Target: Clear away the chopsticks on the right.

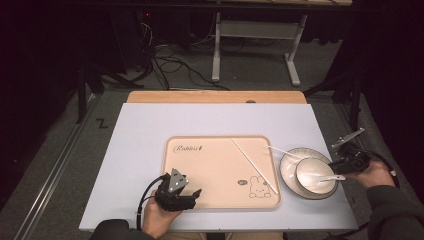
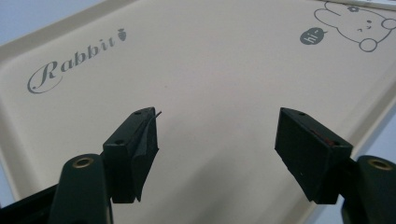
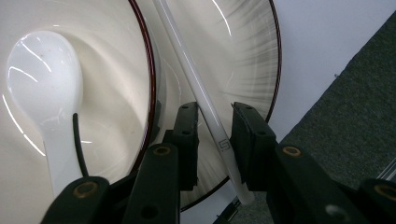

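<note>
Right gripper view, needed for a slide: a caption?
Right gripper straddling a white chopstick lying across the plate, beside the bowl's spoon.

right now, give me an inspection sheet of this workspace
surface: pale table, peach tray on it
job's things: first chopstick across the plate; second chopstick on the tray; bowl on the plate, spoon in it
clutter: nothing seen
grippers: left gripper open over the tray, holding nothing; right gripper open, first chopstick between its jaws
cables: gripper cable by the left hand; floor cables beyond the table
surroundings: grey carpet, white desk frame
</note>
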`<state>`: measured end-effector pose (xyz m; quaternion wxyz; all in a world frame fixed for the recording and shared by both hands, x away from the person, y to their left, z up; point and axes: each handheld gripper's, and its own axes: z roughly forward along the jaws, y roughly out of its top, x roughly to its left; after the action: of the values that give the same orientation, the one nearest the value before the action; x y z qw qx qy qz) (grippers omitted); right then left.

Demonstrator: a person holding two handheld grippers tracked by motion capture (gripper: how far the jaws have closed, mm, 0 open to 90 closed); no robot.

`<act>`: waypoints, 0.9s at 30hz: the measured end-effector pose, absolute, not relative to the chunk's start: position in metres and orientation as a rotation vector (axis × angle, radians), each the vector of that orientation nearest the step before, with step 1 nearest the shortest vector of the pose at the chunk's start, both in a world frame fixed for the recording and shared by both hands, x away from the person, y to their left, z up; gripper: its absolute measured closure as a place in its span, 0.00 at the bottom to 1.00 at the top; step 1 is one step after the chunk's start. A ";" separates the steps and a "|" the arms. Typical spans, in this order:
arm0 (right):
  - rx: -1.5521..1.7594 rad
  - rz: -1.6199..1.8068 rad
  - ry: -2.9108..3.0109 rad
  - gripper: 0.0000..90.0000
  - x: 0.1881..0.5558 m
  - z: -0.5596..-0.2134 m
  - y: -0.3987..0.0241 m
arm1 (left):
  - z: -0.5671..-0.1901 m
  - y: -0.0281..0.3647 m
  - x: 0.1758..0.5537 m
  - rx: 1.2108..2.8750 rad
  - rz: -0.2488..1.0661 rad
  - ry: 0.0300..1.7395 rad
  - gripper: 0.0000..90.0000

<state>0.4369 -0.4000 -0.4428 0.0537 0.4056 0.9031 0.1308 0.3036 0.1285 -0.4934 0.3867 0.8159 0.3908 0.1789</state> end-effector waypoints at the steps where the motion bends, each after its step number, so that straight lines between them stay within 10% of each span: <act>1: 1.234 0.398 2.746 0.81 0.437 -0.443 -0.400 | -0.493 0.129 0.304 2.076 0.456 0.996 0.34; 27: 1.247 0.398 2.755 0.94 0.437 -0.443 -0.399 | -0.492 0.130 0.303 2.064 0.468 0.992 0.34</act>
<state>0.4365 -0.3993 -0.4427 0.0456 0.4083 0.9024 0.1302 0.3027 0.1298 -0.4922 0.3916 0.8125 0.3907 0.1841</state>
